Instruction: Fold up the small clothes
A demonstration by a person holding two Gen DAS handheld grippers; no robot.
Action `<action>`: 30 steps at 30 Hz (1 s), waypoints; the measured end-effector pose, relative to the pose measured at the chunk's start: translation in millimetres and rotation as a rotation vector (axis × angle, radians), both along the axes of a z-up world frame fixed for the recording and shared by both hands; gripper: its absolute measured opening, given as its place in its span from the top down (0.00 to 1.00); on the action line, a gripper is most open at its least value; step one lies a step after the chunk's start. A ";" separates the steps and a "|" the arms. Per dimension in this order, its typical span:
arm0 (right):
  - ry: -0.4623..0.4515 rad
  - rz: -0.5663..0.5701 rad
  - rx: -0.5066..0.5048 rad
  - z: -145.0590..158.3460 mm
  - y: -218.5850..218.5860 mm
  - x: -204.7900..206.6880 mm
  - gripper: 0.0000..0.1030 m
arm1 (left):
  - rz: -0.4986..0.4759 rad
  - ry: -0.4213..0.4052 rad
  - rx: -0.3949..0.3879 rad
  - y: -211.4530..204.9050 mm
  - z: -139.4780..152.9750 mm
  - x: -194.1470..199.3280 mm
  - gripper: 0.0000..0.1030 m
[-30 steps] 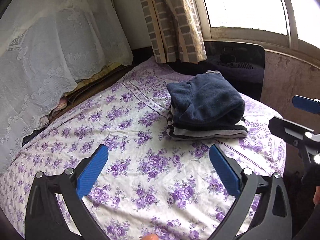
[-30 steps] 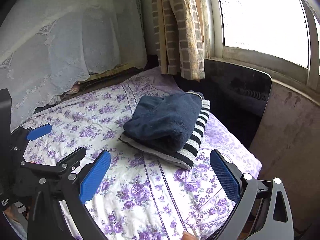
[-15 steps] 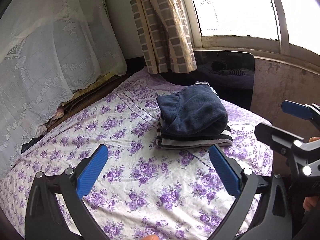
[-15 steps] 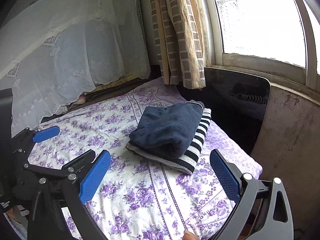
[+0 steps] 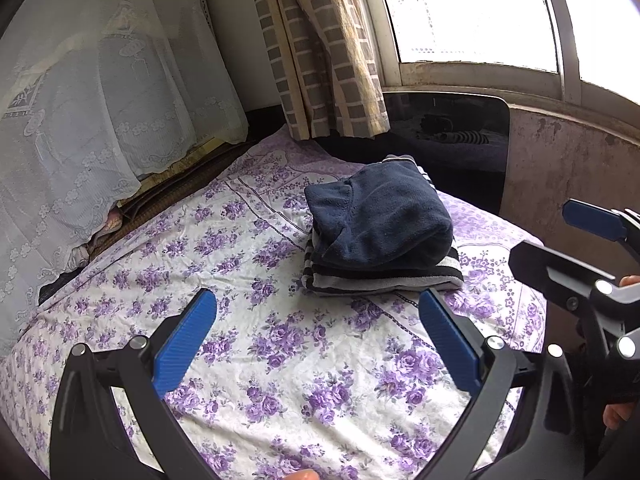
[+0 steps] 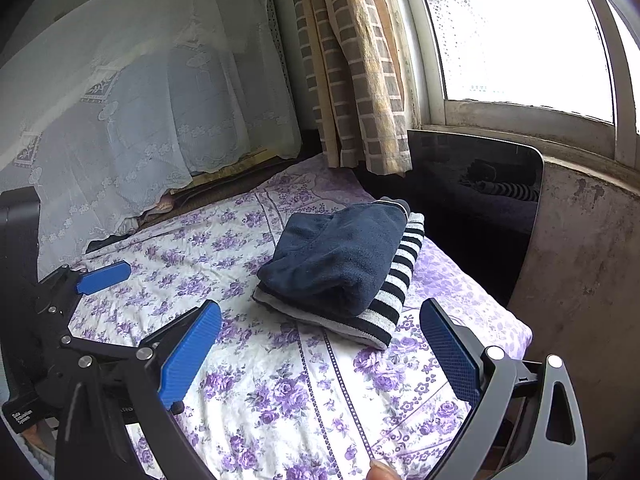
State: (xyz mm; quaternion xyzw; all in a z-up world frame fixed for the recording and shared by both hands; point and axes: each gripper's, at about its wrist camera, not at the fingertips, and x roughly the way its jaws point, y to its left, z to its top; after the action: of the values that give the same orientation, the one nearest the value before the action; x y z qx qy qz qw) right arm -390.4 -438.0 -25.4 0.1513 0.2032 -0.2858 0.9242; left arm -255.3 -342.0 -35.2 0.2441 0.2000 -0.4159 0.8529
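A folded navy fleece garment (image 5: 380,216) lies on top of a folded black-and-white striped garment (image 5: 384,280), stacked on the purple floral bedsheet (image 5: 280,340) near the far right corner. The stack also shows in the right wrist view: the navy garment (image 6: 336,256) on the striped one (image 6: 396,280). My left gripper (image 5: 318,332) is open and empty, held above the sheet in front of the stack. My right gripper (image 6: 320,340) is open and empty, also short of the stack. The right gripper shows at the left wrist view's right edge (image 5: 576,248).
A white lace cover (image 5: 100,128) drapes over things at the left. A checked curtain (image 5: 320,52) hangs at the back by the window (image 5: 472,12). A glossy black panel (image 5: 460,140) stands behind the stack. The bed's right edge (image 6: 516,344) drops off by a stained wall.
Both grippers have pulled back from the stack and risen a little; the stack looks smaller and farther. The clothes have not moved. Both stay open.
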 end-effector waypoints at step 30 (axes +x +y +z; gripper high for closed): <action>-0.008 -0.005 0.006 -0.7 -1.6 -2.4 0.03 | -0.023 0.061 -0.008 0.6 -6.6 4.4 0.05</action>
State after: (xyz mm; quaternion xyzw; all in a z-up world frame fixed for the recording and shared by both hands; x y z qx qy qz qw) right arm -392.8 -439.6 -26.1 0.1559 0.1998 -0.2867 0.9239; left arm -250.9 -341.4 -41.8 0.2301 0.2211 -0.4339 0.8426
